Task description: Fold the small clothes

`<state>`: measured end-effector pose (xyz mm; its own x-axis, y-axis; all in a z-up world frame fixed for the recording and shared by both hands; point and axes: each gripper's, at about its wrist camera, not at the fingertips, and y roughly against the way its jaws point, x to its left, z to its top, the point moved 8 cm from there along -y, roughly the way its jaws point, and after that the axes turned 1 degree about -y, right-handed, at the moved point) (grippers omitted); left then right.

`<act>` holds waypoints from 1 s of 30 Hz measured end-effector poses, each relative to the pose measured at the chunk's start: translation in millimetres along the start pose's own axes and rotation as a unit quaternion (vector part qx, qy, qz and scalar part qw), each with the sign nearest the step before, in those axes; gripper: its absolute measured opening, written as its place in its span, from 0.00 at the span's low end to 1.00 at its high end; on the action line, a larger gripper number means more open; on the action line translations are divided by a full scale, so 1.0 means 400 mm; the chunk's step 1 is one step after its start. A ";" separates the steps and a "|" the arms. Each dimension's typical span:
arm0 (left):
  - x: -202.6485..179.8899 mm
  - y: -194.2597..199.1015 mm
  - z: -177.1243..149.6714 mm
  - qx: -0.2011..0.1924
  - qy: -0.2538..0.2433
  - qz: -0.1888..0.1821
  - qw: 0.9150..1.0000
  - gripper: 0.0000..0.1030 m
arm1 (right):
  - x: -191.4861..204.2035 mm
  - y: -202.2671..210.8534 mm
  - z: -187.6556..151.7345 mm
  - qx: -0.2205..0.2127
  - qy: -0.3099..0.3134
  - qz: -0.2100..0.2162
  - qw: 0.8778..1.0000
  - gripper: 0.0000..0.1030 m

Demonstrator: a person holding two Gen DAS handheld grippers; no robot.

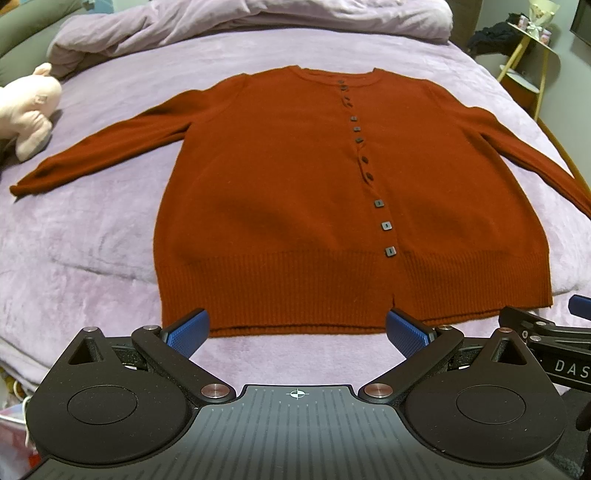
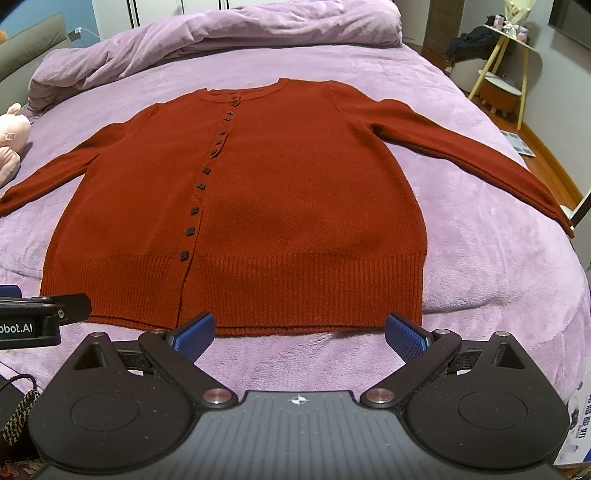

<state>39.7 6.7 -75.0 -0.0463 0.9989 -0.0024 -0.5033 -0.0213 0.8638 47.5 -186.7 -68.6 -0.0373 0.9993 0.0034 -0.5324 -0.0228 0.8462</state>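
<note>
A rust-red knitted cardigan (image 1: 280, 192) with a row of small dark square buttons (image 1: 386, 225) lies flat and face up on the lilac fleece bed cover (image 1: 92, 229), buttoned, both sleeves spread out to the sides, ribbed hem toward the cameras. Left gripper (image 1: 297, 330): blue-padded jaws spread wide, holding nothing, tips just over the near hem edge on either side of the button line's lower end. Right gripper (image 2: 300, 332): jaws likewise wide apart and empty, tips at the hem of the cardigan's right-hand half (contact with the knit cannot be told in either view). The two tools sit side by side; the right one's black body shows at the left wrist view's right edge. Surroundings: a bunched lilac duvet (image 2: 229, 33) is heaped across the far end of the bed, beyond the collar and apart from it. A pale pink plush toy (image 1: 29, 110) rests near the left sleeve, not touching it. A light wooden-legged side table (image 2: 513, 55) carrying dark cloth and small items stands off the bed at far right. Nothing lies on the cardigan or between it and the jaws.
</note>
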 end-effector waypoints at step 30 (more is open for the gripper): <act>0.093 -0.107 0.123 -0.053 0.110 -0.030 0.992 1.00 | -0.471 -0.072 0.219 -0.236 -0.254 0.038 0.937 0.92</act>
<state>101.8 46.8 -87.2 -0.1944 0.9659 -0.1710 -0.5985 0.0213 0.8008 143.7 -371.6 -46.9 0.2544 0.8765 0.4087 -0.8638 0.0159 0.5036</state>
